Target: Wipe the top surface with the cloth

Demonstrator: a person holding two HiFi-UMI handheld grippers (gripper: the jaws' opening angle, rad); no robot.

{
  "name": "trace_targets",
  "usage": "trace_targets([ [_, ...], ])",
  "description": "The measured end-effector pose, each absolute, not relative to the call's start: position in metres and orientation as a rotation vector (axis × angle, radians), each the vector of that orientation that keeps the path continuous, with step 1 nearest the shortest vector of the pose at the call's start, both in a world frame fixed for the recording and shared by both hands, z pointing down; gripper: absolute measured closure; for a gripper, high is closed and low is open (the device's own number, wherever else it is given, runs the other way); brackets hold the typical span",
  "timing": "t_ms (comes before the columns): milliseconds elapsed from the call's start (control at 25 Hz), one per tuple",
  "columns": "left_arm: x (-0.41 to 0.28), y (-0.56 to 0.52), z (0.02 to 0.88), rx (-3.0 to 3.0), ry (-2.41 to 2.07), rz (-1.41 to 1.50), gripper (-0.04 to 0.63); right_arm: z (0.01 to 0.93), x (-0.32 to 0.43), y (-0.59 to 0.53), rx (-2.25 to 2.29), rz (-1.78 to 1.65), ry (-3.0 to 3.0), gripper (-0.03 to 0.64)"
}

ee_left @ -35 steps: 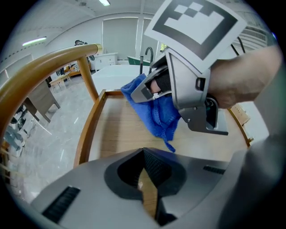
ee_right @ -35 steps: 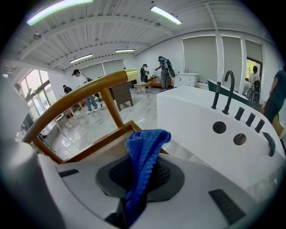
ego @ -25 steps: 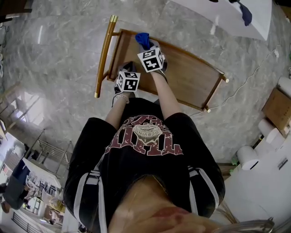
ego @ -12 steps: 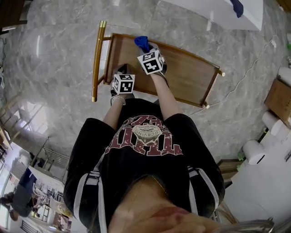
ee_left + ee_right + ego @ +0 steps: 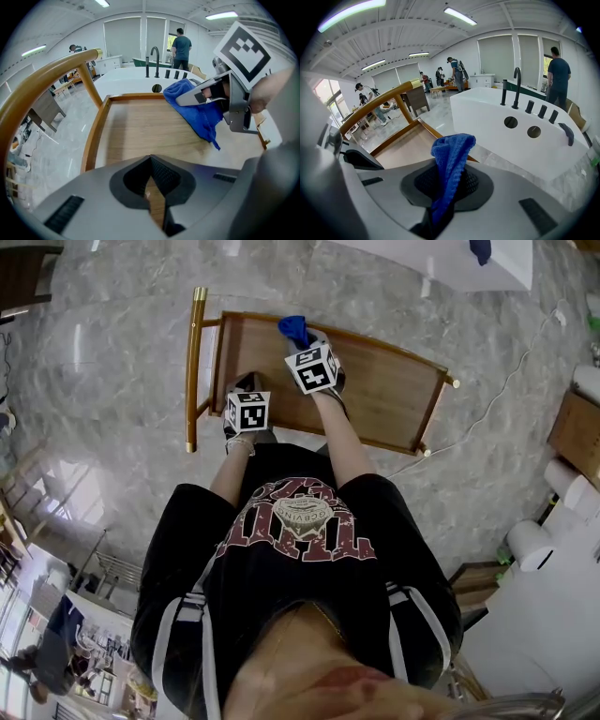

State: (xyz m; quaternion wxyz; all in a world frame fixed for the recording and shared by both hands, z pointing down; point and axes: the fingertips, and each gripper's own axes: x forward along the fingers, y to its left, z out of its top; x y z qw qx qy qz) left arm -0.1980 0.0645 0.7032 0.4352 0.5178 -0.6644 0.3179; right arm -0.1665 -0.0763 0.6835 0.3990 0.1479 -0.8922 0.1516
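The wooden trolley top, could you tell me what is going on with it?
A person is wiping it. The right gripper is shut on a blue cloth, held at the wooden top's far edge near the gold handle. The left gripper is shut and empty, above the near edge.

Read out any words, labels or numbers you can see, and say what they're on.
Nothing reads cleanly.
Shirt print: dark red lettering, upside down and warped, too distorted to read.
Marker cubes: black-and-white square patterns only, no words or numbers.
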Motion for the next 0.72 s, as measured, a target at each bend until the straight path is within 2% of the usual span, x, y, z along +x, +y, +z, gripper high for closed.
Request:
trace_targets([
  [720, -0.194, 0.064, 0.703, 1.283, -1.651, 0.852, 0.546, 0.683, -0.114, -0.094, 0.461, 0.421, -2.238, 0.561],
])
